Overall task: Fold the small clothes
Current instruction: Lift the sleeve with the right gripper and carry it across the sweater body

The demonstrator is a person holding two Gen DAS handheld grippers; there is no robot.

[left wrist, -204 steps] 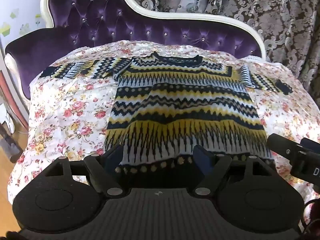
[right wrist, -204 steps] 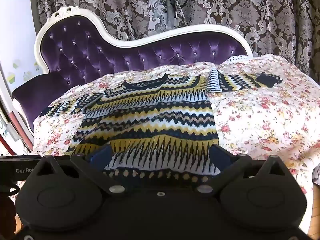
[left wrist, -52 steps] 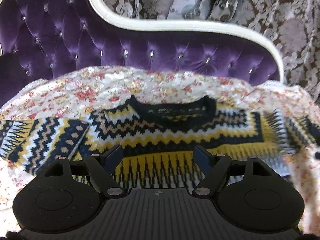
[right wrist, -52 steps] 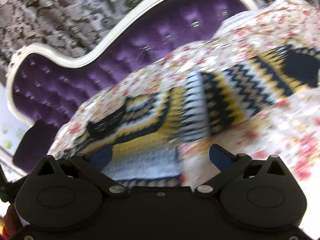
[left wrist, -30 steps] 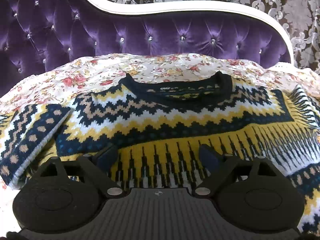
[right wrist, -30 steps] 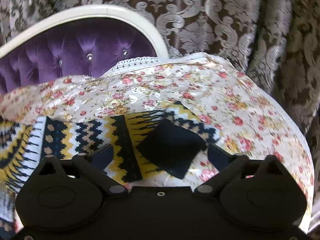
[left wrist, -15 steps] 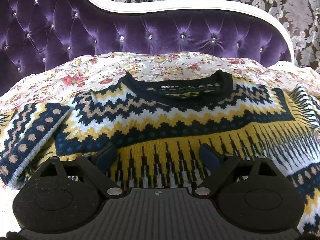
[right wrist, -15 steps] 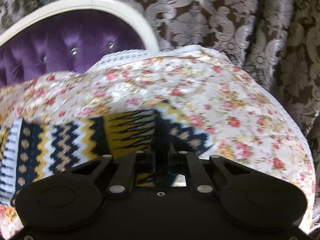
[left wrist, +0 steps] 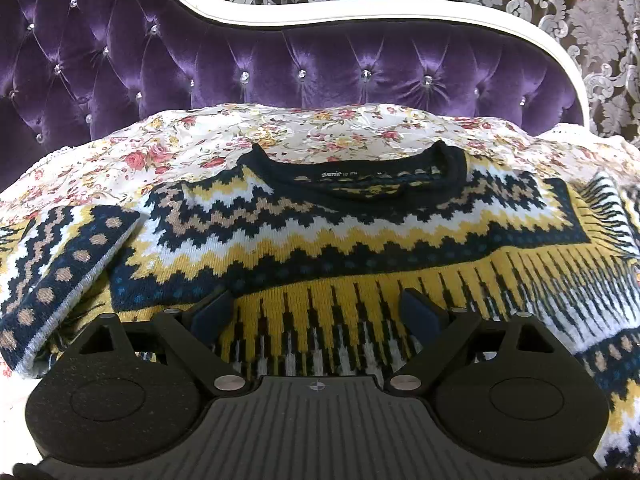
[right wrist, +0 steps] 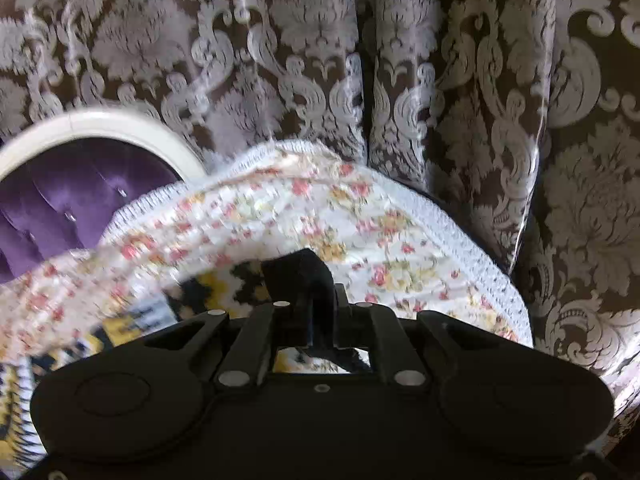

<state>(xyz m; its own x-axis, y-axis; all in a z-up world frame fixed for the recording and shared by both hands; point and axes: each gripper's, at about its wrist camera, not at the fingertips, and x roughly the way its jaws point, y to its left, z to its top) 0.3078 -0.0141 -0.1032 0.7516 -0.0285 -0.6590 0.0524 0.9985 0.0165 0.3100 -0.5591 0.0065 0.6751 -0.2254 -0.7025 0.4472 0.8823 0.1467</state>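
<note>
A knitted sweater (left wrist: 352, 240) with zigzag bands of navy, yellow, white and tan lies flat on a flowered bedspread (left wrist: 224, 140), its dark round collar (left wrist: 356, 178) toward the purple tufted headboard (left wrist: 280, 60) and a small white label showing inside the neck. The left wrist view takes in the whole chest of the sweater; one sleeve (left wrist: 60, 264) is doubled back at the left edge of that view, its dotted navy cuff band lying on top, while the other shoulder runs off the right edge. The left gripper (left wrist: 316, 312) hangs just above the yellow-and-black spiked band with its jaws spread wide and nothing pinched between them. The right wrist view shows what the left cannot: the far sleeve's black cuff (right wrist: 298, 276), bunched and raised off the bedspread, clamped in the right gripper (right wrist: 310, 312), whose jaws are closed tight on the fabric. The patterned sleeve trails away from the cuff toward the lower left of that view, blurred. Behind it the bedspread's white lace edge (right wrist: 460, 240) curves over the corner of the bed, with a slice of headboard and its white frame (right wrist: 100, 132) at the left. Brown curtains (right wrist: 440, 80) with a silvery damask pattern fill the rest of this view and appear only as a strip along the top of the left one.
</note>
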